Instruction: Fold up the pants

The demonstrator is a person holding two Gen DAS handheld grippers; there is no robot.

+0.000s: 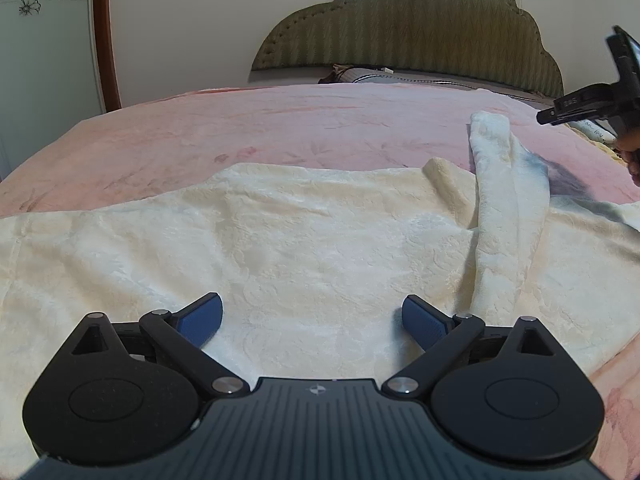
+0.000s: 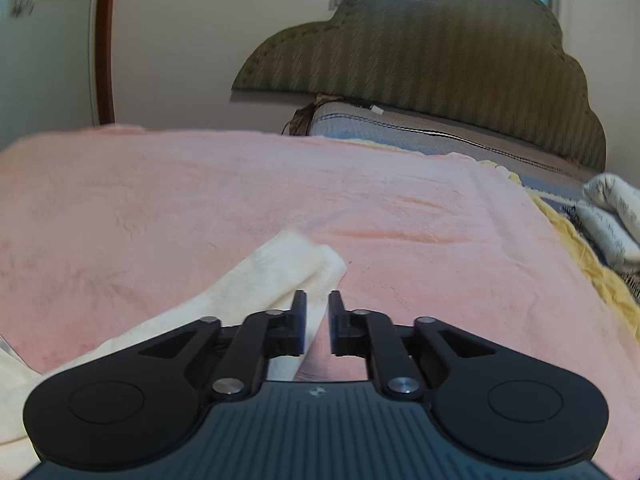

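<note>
2 claws (image 1: 312, 320) (image 2: 317, 312) over plush cream pants (image 1: 280, 232).

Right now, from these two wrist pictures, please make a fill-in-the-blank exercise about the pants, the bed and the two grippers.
1. The cream fleece pants lie on a ____ plush blanket.
2. The left gripper is wide ____ over the pants.
3. The right gripper holds ____ between its fingers.
4. Behind the bed stands an olive-green quilted ____.

Missing words: pink; open; nothing; headboard
</note>
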